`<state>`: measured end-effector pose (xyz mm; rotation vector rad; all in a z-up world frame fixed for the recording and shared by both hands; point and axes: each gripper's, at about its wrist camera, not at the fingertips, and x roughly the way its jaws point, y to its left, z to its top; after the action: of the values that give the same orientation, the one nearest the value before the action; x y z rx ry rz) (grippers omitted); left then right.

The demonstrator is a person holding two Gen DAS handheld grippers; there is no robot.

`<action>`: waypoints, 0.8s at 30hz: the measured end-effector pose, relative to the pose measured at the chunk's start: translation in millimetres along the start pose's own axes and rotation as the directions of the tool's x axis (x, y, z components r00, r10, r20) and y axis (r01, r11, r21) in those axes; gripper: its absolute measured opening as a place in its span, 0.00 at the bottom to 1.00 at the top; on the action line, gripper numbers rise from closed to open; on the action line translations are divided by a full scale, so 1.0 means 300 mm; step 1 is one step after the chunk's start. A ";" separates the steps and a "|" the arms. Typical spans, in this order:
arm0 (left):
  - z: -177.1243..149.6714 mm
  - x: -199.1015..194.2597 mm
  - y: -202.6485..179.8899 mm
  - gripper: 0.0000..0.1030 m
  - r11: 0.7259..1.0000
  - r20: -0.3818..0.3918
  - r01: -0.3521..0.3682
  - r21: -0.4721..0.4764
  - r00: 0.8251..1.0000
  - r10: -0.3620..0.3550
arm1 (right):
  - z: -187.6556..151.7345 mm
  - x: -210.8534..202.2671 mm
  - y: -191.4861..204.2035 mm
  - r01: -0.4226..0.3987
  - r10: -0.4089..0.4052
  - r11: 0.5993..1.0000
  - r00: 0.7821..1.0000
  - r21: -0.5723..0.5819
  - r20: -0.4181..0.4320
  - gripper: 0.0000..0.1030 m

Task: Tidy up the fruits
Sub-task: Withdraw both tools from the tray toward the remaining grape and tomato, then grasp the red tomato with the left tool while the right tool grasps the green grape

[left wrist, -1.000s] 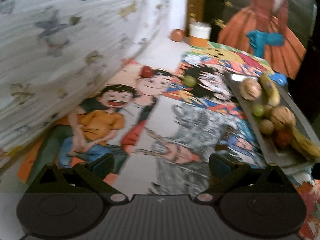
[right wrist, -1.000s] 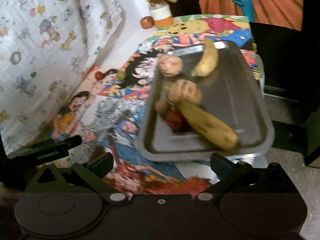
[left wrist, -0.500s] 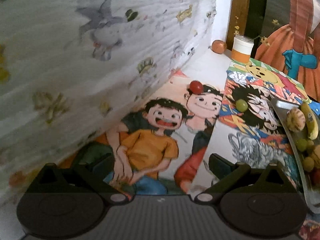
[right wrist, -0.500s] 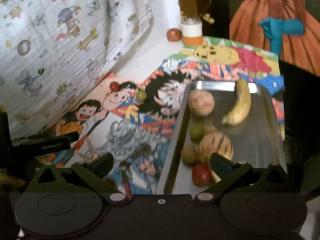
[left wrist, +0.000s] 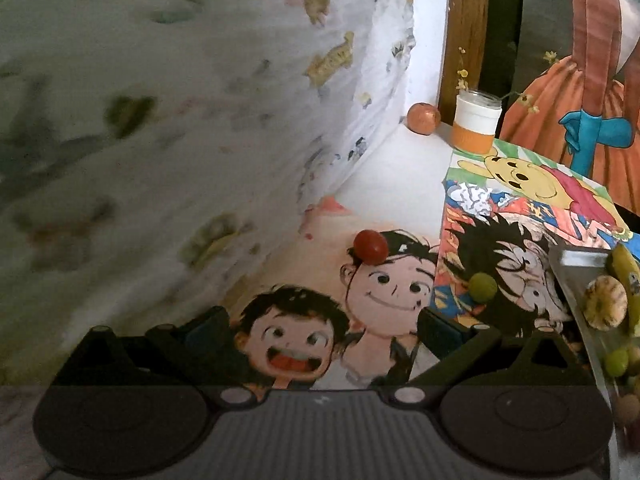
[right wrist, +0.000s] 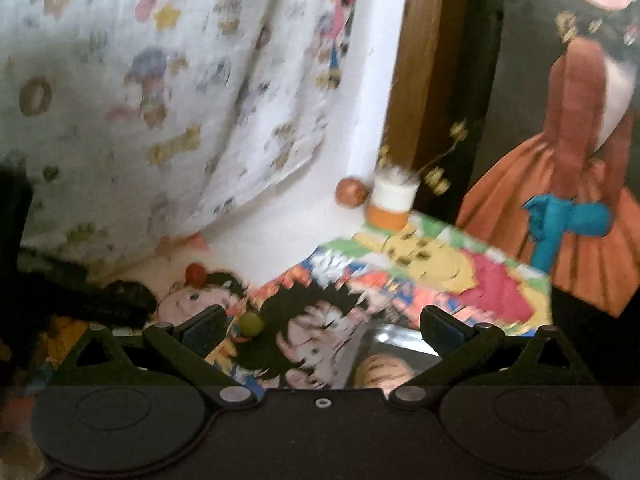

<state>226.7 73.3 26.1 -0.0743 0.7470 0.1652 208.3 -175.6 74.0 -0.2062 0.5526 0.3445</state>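
A small red fruit and a small green fruit lie on the cartoon-printed mat, ahead of my left gripper, which is open and empty. At the right edge a metal tray holds a striped round fruit, a banana and several small fruits. My right gripper is open and empty; the green fruit sits just beside its left finger and the red fruit farther left. The tray lies below it. The left gripper's dark body shows at left.
A printed white cloth hangs close on the left. At the back stand an orange-and-white jar and an orange-brown round fruit by a wooden post. A painted orange dress backdrop is at right.
Both grippers have moved forward and turned left toward the loose red and green fruits. The tray has slid to the right edge of the left view and under the right gripper.
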 end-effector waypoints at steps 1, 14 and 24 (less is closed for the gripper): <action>0.008 0.020 -0.004 1.00 1.000 0.000 0.002 0.001 1.000 -0.002 | -0.006 0.028 0.003 -0.011 0.011 1.000 1.000 0.000 -0.017 0.99; 0.082 0.203 -0.039 1.00 0.999 -0.022 0.049 0.008 0.999 -0.049 | -0.003 0.348 0.099 -0.165 0.134 0.976 0.969 -0.141 -0.207 0.99; 0.099 0.276 -0.063 1.00 0.997 -0.023 0.070 0.015 0.997 -0.070 | -0.049 0.457 0.107 -0.183 0.162 0.982 0.948 -0.055 -0.273 0.99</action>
<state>309.7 68.8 -8.6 -0.0875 0.7671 0.0922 298.4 -113.9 -15.9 -0.2845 0.8276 0.5139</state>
